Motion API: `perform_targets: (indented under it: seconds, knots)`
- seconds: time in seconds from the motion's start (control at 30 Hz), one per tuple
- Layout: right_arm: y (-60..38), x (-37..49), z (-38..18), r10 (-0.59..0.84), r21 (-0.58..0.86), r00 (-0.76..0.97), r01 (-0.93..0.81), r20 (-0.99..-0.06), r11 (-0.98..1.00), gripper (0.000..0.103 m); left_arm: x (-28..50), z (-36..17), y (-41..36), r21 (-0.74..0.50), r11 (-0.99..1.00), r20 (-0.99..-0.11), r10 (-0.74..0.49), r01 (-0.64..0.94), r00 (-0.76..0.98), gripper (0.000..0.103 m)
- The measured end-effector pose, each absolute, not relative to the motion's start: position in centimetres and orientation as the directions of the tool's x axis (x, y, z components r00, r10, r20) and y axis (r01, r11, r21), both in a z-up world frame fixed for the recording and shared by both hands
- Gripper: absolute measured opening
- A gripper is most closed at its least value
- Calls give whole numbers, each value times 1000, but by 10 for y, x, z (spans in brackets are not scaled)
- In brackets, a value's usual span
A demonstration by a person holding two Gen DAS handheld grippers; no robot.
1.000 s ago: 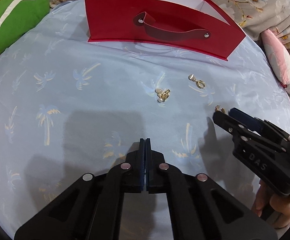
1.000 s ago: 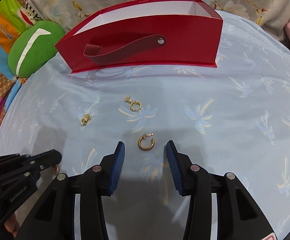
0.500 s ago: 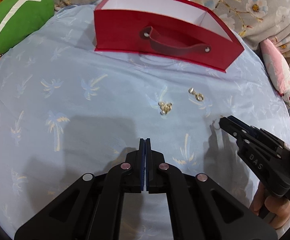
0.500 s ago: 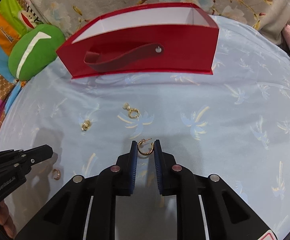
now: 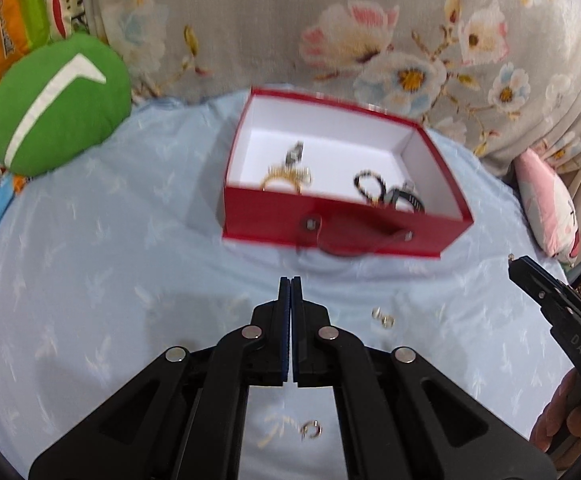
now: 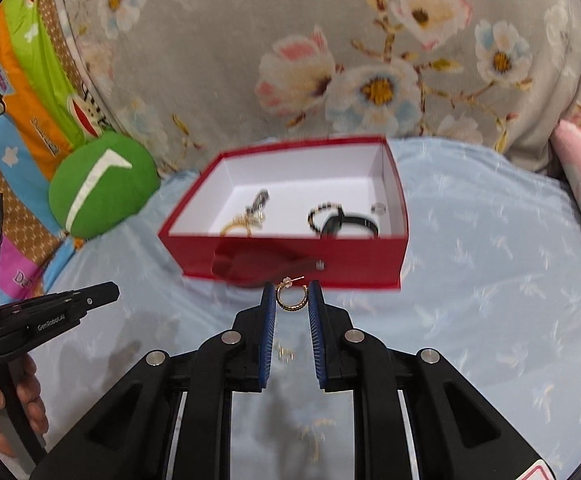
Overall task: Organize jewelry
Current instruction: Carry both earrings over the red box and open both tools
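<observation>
My right gripper (image 6: 291, 300) is shut on a gold hoop earring (image 6: 291, 298) and holds it in the air just in front of the red box (image 6: 290, 258). The box (image 5: 342, 232) is white inside and holds a gold bracelet (image 6: 242, 222), a black beaded bracelet (image 6: 324, 214) and a black band (image 6: 354, 226). My left gripper (image 5: 290, 292) is shut and empty above the blue cloth, short of the box. Two small gold earrings (image 5: 382, 317) (image 5: 311, 429) lie on the cloth near it. The right gripper shows at the right edge in the left wrist view (image 5: 511, 262).
A green cushion (image 5: 56, 108) lies at the far left of the light blue palm-print cloth (image 5: 90, 280). A pink pillow (image 5: 546, 208) sits at the right. A grey floral fabric (image 6: 330, 60) rises behind the box. Another small earring (image 6: 284, 354) lies on the cloth under my right gripper.
My right gripper closed on the gold hoop earring and lifted it off the cloth toward the box. Both grippers rose, so the box's inside now shows.
</observation>
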State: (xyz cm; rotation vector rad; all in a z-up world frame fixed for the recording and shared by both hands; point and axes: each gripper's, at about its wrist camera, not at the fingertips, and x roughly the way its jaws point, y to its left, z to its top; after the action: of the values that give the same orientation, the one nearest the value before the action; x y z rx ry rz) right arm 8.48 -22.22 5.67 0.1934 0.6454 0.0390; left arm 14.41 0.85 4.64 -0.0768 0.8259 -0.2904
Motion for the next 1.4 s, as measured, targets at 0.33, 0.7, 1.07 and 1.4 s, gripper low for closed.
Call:
perform_targets:
  seconds: [0.33,0.7,1.07,1.4]
  knots:
    - [-241,134,117,88,180,877,-2,-473,984,16,199,116,-12,-125,955,-583,-289,267,760,0]
    - [-242,157,111,76,168,875,6,-478,986,16,203,90,-9,-173,947,-651,-317,271,690,1]
    - [-230,113,59,108,213,803,24,-585,977,16,110,-61,-17,-157,952,-887,-253,262,387,48]
    - [-228,97,41,116,233,775,41,-621,972,16,84,-72,-31,-44,949,-883,-183,311,433,15]
